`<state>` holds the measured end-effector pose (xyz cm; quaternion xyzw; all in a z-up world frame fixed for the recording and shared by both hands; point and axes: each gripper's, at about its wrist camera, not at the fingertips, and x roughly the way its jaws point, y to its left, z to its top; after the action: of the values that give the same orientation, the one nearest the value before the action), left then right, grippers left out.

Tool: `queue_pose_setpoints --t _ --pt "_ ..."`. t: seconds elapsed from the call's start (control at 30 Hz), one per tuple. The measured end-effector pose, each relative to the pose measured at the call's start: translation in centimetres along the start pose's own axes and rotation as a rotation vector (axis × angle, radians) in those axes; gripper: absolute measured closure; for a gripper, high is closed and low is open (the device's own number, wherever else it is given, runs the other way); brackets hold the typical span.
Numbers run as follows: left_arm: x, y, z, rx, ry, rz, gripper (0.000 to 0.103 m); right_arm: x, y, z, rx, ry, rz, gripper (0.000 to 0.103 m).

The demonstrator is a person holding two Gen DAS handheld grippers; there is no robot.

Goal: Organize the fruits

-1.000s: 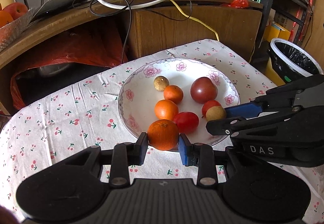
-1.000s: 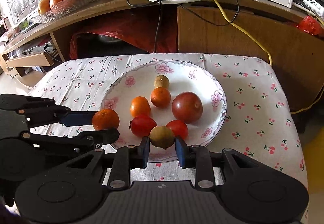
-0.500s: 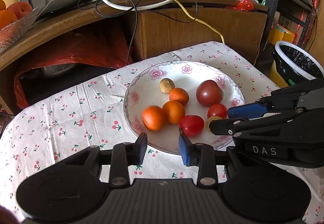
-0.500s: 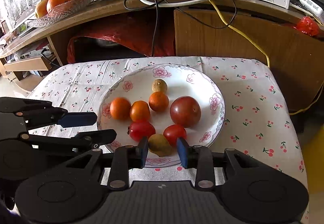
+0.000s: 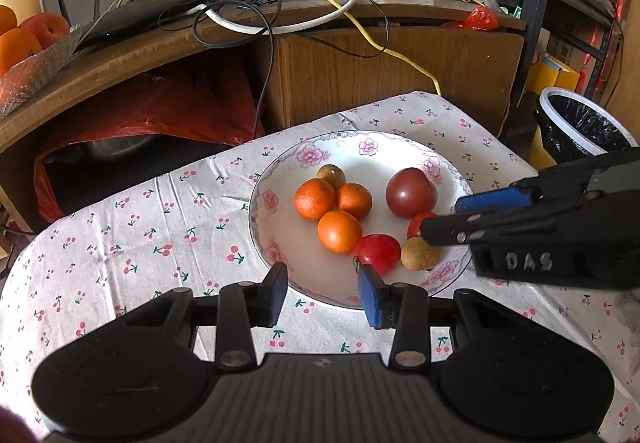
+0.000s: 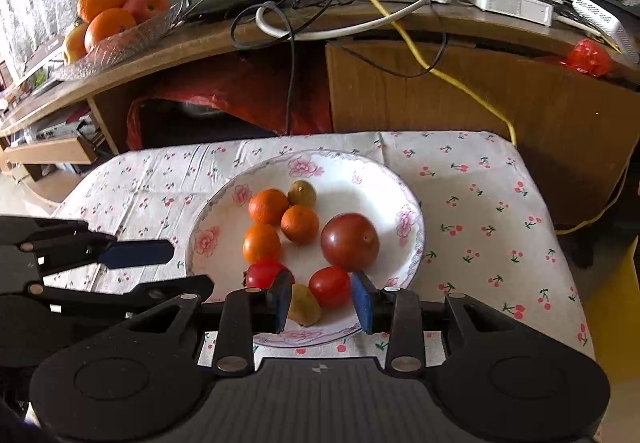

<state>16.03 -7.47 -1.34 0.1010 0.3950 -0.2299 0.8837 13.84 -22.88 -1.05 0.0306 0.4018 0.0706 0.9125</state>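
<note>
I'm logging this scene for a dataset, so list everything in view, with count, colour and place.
plate: 1, white, floral rim, on tablecloth
oranges: 3, orange, plate's left half
large tomato: 1, dark red, plate's right
small tomatoes: 2, red, plate's near edge
brown fruits: 2, tan, one far, one near
tablecloth: 1, white, cherry print, on table
fruit bowl: 1, clear, far desk
cables: several, yellow, white, black, on desk
bin: 1, black liner, right of table
left gripper: open, empty
right gripper: open, around near brown fruit and small tomato
</note>
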Motion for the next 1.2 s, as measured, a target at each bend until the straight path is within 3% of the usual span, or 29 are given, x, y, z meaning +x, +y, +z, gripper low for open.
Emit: queue_pose_setpoints --t 0.33,0.87,1.1,1.2 --pt "-0.6 -0.2 -0.4 0.004 0.006 -0.001 0.055 -0.6 -0.5 -0.3 0.03 0.016 -0.016 0.073" --pt "-2.2 -1.1 -1.3 0.013 0.003 0.031 0.036 -2.2 1.1 -1.5 0.001 0.027 -0.01 0.068" --pt "-2.8 -1.4 -2.3 0.006 0.021 0.065 0.035 -3.1 1.0 -2.8 0.01 0.041 -0.03 0.068" --pt "-3.6 -1.7 -2.5 0.003 0.012 0.089 0.029 -4.1 1.3 -3.1 0.014 0.028 -0.033 0.068"
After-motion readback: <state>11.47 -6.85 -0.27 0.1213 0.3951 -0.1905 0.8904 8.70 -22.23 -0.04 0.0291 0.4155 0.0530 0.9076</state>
